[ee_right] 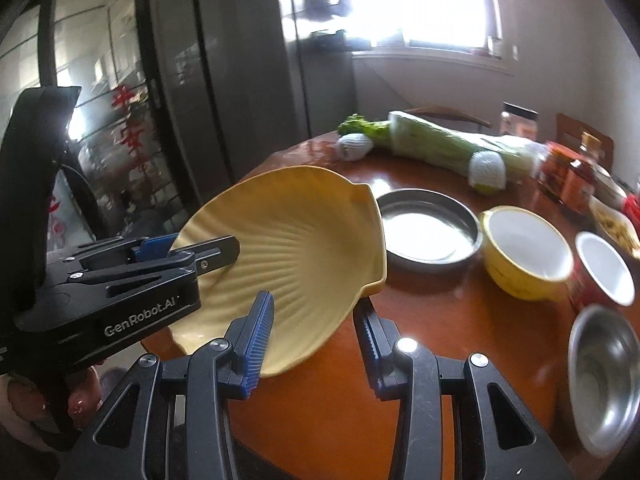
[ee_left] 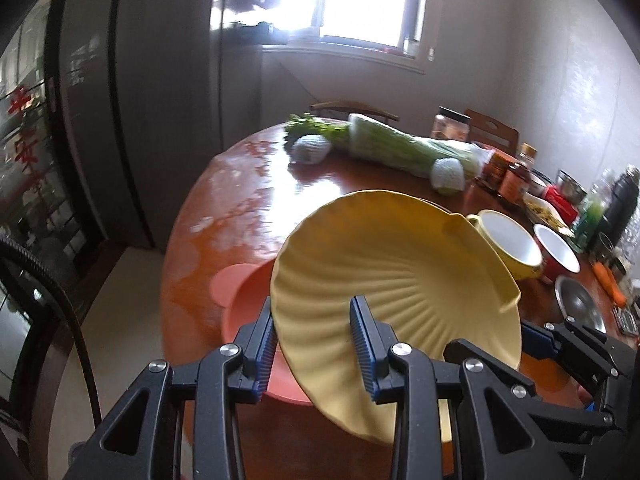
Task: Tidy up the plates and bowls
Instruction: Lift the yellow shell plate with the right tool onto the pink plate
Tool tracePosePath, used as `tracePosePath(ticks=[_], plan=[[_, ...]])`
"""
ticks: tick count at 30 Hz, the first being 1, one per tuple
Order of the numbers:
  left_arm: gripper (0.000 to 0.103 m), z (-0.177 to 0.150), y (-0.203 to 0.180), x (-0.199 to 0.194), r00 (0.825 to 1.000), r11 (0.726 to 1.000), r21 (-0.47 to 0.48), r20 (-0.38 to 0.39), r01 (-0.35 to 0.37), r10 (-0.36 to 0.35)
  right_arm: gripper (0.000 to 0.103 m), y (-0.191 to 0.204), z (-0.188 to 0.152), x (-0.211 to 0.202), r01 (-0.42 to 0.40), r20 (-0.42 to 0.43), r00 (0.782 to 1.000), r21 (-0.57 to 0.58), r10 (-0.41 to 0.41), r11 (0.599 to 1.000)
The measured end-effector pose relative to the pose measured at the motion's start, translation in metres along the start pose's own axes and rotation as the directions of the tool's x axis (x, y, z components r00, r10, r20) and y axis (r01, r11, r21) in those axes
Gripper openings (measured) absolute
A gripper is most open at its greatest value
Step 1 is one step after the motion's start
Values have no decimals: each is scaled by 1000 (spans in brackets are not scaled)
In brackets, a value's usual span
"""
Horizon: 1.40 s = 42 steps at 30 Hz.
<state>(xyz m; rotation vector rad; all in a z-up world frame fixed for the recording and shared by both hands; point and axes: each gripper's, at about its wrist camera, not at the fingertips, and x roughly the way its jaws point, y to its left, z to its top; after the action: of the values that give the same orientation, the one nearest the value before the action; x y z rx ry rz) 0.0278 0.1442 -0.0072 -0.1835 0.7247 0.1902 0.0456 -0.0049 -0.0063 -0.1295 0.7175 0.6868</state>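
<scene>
1. My left gripper (ee_left: 314,312) pinched the near rim of the yellow plate (ee_left: 400,256). One pad lay on its ribbed inside and the other sat under the rim.
2. The yellow plate was shell-shaped. It hung tilted over the table's (ee_left: 240,200) near left edge, its far side higher than the side I held.
3. Under it, a pink plate (ee_left: 248,304) lay flat on the table by that same edge, partly covered.
4. My right gripper (ee_right: 312,312) was spread wide. The yellow plate's lower edge ran between its fingers, but I could not tell whether either pad touched it.
5. From the right wrist, the side of my left gripper read "GenRobot.AI" (ee_right: 140,320) in pale letters.
6. A steel dish (ee_right: 428,228) sat on the table just behind the yellow plate's raised corner.
7. Right of the dish stood a yellow bowl (ee_right: 524,252) with a white inside, then a red bowl (ee_right: 604,272), also white inside. The two were close together.
8. A steel bowl (ee_right: 604,376) sat nearer me, by the table's right edge.
9. A long bundle of greens (ee_right: 440,144) lay along the far edge, with two white foam-netted lumps beside it.
10. Jars (ee_right: 568,176) with orange labels stood toward the far right edge. Their print was too blurred to read.
11. Red characters (ee_right: 128,120) showed on the glass door off to the left, and I could not make them out.
</scene>
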Motion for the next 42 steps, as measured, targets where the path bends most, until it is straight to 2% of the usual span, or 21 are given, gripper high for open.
tracePosePath(ticks=[7,9,19,31,42], plan=[[36,1,21,10,1000,999,-36,-7,-31,30,43,14,18,32,-25,-27,999,-84,22,996],[36,1,25,11,1000,998,-53,-1,-19,19,42,14,21,39,-31,-32,999,-98,28,995],[36,-3,20,29,998,999,-36,-42,-38,37,42,6,24,75,-42,-90,995,-121,32,992],[36,-5,18,42,996,998,-29,-65,-59,57,42,7,19,87,4,-82,996,-166,-18,986],[36,-6,22,38,997,998,-43,-69,-48,45,43,7,21,92,7,-81,996,-188,-23,982]])
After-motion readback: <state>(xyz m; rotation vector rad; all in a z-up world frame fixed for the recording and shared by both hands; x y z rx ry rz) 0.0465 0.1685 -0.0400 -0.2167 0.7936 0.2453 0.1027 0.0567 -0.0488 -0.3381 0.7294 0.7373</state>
